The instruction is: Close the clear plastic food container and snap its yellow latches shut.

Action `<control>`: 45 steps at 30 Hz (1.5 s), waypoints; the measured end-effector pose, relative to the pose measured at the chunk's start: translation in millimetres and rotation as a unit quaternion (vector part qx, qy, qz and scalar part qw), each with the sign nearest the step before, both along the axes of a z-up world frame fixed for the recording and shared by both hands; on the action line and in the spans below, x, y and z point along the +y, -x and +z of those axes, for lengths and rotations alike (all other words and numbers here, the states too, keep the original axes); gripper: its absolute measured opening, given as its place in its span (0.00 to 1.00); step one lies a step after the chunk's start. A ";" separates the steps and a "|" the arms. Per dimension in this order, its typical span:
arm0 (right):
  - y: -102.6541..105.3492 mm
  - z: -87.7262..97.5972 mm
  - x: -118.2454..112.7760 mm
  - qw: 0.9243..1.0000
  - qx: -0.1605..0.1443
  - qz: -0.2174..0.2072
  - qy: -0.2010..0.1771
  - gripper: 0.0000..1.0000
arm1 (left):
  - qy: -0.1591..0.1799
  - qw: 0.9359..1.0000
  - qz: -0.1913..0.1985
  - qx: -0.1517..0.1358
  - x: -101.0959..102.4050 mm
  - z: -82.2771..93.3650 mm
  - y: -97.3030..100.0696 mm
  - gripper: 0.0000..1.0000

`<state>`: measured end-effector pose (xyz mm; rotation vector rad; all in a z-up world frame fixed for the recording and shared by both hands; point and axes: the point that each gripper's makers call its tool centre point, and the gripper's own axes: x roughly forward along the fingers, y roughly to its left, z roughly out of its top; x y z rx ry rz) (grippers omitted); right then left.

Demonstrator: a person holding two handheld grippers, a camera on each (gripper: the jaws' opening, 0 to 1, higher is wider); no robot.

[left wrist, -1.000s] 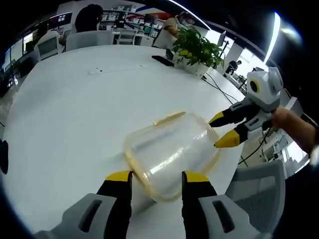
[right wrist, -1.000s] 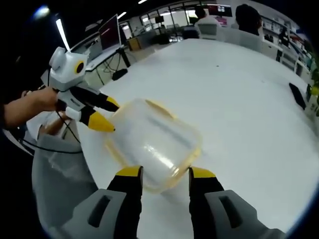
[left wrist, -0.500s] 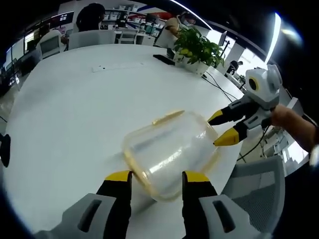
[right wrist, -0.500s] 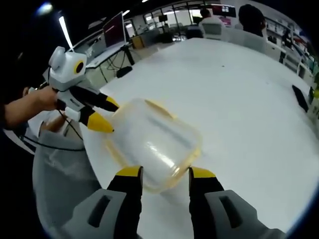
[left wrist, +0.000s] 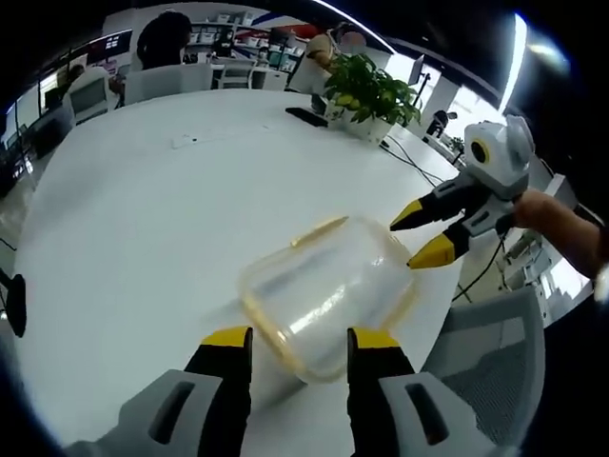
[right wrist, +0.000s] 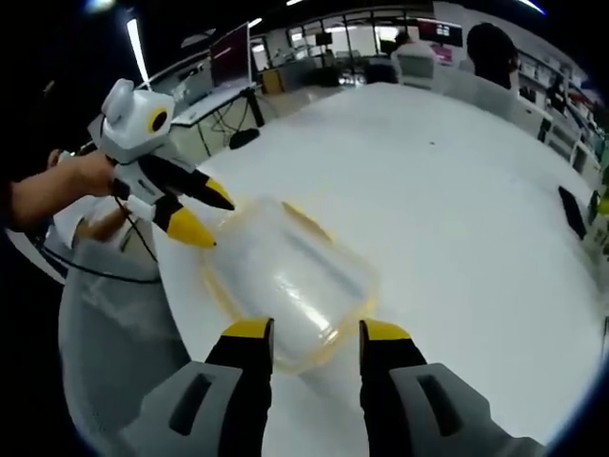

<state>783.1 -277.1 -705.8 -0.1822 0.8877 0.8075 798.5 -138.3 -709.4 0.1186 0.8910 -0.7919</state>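
Checking progress: container looks lidded or inverted, latches not confirmed shut; judged early to mid task.
Container: clear plastic food container (left wrist: 328,295) sits on the white table (left wrist: 143,209) near the table's edge, just ahead of both grippers; same box in right gripper view (right wrist: 285,281).
Lid: yellowish rim runs round the base; clear dome on top. Can't tell if this is body over lid or lid over body. Reads as closed, no gap seen.
Latches: one yellow latch (left wrist: 319,227) on the far side in left gripper view appears to stick out flat, prob. not snapped. Others too blurred to tell.
Left gripper: left gripper (left wrist: 300,335) jaws apart, holding nothing, tips flanking the near end of the box; seen from the other side at (right wrist: 195,211), tips just beside the container's edge, contact unclear.
Right gripper: right gripper (right wrist: 306,329) jaws apart, holding nothing, tips straddling the near rim; also at (left wrist: 419,233), poised by the box's corner.
Done: lid and body appear mated.
Left: press latches down, all sides, as far as visible.
Risk: box light and smooth, may slide on the table when pushed; brace w/ other gripper.
Bkgd: potted plant (left wrist: 371,90) at far table edge; grey chair (right wrist: 114,324) beside the table.
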 end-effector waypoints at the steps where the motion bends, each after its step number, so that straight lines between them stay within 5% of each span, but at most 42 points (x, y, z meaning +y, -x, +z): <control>1: -0.6 1.0 1.1 1.000 -0.004 0.006 0.002 0.32 | -0.002 1.000 -0.004 -0.004 0.3 2.3 -0.7 0.33; 12: -7.9 13.0 15.2 0.998 -0.023 0.056 -0.004 0.25 | 0.003 0.996 -0.083 -0.032 -17.3 17.8 4.5 0.27; 31: -15.2 17.2 37.9 0.983 -0.048 0.177 0.008 0.18 | -0.019 0.974 -0.214 -0.077 -53.7 25.8 10.8 0.19; 45: -24.1 12.7 55.9 0.974 -0.051 0.220 0.016 0.16 | -0.035 0.955 -0.280 -0.087 -67.5 18.2 16.1 0.17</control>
